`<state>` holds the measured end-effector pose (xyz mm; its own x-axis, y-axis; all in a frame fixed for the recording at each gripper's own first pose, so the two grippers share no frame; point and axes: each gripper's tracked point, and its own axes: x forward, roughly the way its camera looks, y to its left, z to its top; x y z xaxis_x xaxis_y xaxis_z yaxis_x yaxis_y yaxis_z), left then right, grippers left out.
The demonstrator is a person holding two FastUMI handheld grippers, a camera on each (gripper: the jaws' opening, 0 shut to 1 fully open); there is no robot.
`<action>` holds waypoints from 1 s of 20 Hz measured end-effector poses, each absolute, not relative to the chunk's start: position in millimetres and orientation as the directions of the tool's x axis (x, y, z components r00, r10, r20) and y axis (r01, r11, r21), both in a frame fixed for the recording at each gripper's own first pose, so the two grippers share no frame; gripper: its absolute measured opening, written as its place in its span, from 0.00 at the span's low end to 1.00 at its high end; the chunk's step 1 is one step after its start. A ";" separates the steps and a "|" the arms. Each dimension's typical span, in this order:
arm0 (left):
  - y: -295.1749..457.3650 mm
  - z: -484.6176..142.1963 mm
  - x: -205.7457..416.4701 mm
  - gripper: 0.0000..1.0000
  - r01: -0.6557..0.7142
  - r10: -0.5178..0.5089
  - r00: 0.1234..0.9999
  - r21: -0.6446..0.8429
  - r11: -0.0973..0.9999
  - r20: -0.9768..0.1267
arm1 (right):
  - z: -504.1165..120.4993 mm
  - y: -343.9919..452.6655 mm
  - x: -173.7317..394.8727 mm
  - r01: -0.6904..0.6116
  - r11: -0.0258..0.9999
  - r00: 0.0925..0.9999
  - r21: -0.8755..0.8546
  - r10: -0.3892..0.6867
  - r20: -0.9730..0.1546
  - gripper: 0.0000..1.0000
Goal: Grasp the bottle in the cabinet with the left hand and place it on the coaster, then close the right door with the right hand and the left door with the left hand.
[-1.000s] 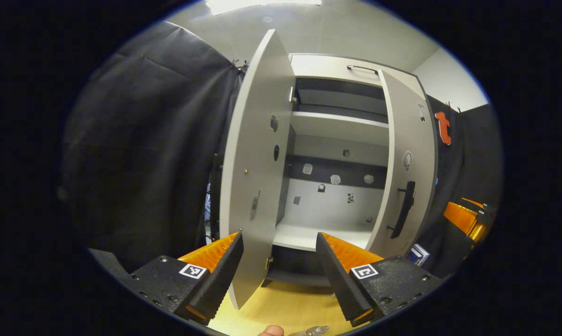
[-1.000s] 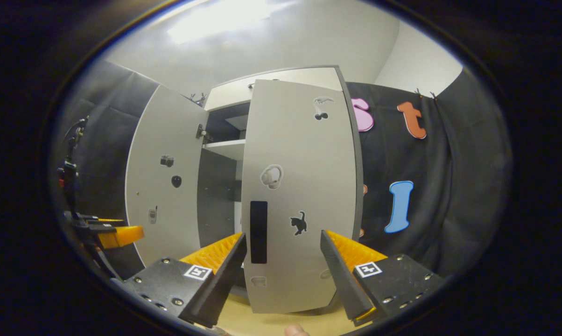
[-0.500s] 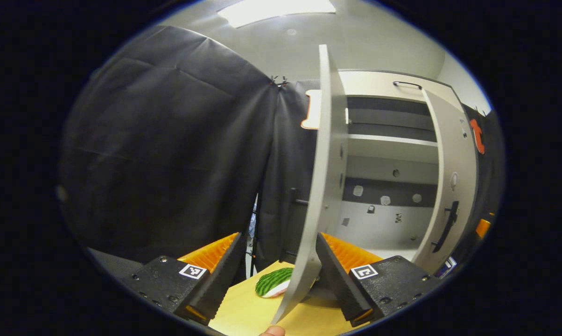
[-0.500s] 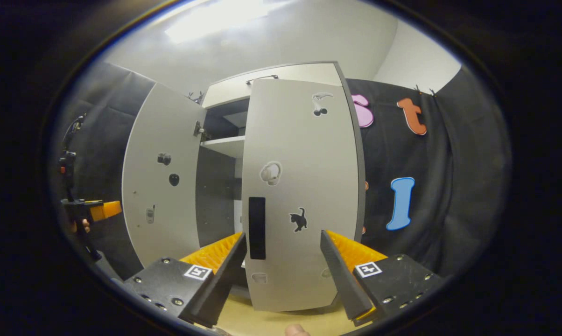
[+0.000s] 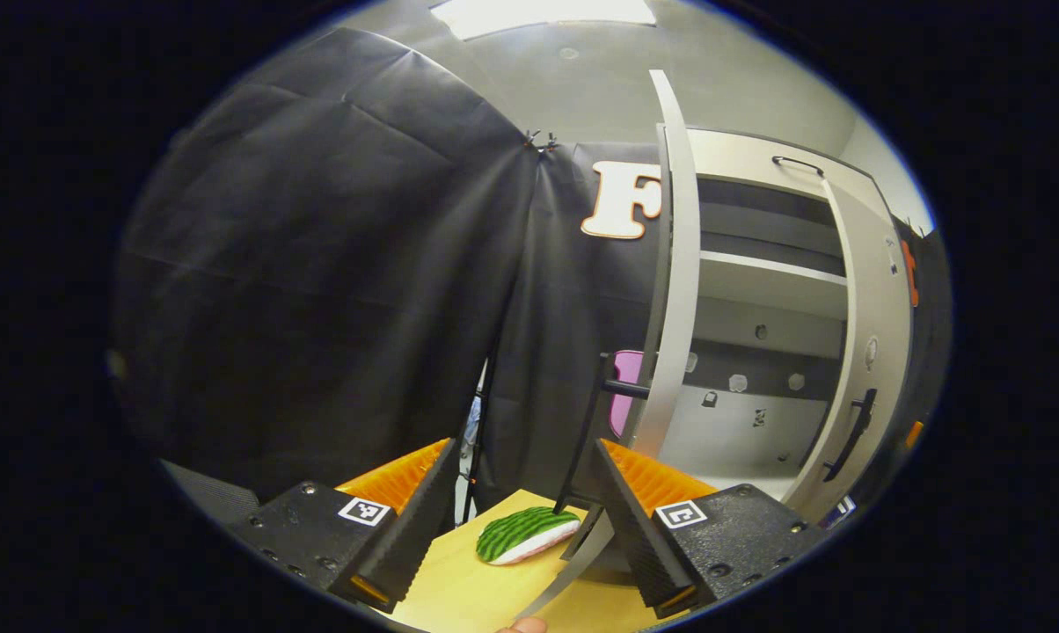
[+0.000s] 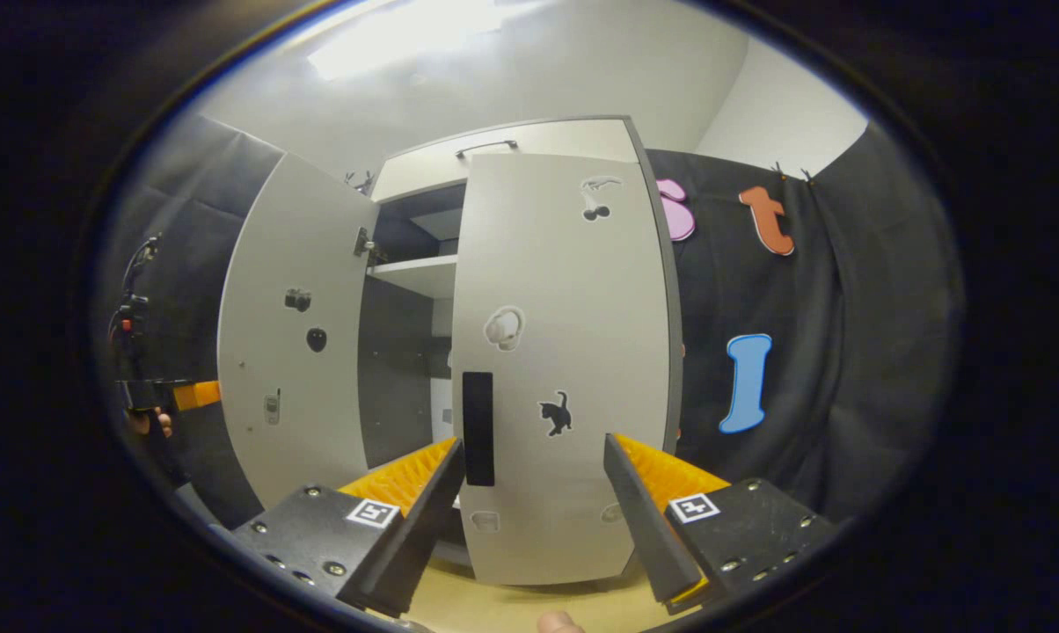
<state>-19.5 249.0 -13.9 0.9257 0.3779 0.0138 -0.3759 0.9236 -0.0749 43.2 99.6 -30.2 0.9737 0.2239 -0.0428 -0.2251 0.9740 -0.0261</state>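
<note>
My left gripper (image 5: 525, 444) stands open at the free edge of the cabinet's left door (image 5: 675, 264), which I see edge-on just right of the gap. That door's black handle (image 5: 593, 413) shows on its outer side, above my right finger. My right gripper (image 6: 534, 440) is open too, facing the outer face of the right door (image 6: 573, 308), with the door's black handle (image 6: 478, 428) just above my left finger. The right door stands partly ajar. Far left in the right gripper view, a hand (image 6: 147, 424) holds the left gripper (image 6: 197, 395) beside the left door (image 6: 292, 352).
A flat watermelon-patterned piece (image 5: 525, 534) lies on the wooden table (image 5: 459, 589) below the left door. Inside the cabinet a shelf (image 5: 771, 268) crosses the upper part. The right door (image 5: 877, 352) and its handle (image 5: 850, 435) stand at the far right. Black cloth walls surround the cabinet.
The left gripper has swung round the left door's edge toward its outer side, bringing the handle and the watermelon piece into view. The right gripper has barely shifted before the right door.
</note>
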 end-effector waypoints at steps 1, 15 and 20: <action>247.1 -14.8 -17.5 0.88 -0.362 0.364 0.932 -0.081 0.929 0.008 | -30.3 99.9 42.8 -0.222 0.975 0.974 -0.030 0.220 -0.045 0.95; 114.3 -34.5 18.7 0.93 -0.031 0.026 0.999 -0.153 0.988 -0.035 | -26.0 97.6 34.2 -0.222 0.975 0.974 -0.026 0.221 -0.046 0.95; 57.7 -28.3 29.7 0.93 0.081 -0.087 0.995 -0.124 0.989 -0.043 | -20.3 89.0 26.0 -0.173 0.985 0.985 -0.020 0.172 -0.032 0.95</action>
<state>29.7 57.7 -28.3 0.9953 -0.0868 -0.0426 0.0810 0.9889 -0.1245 26.0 89.0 -20.3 0.9846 0.1719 -0.0318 -0.1726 0.9848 -0.0197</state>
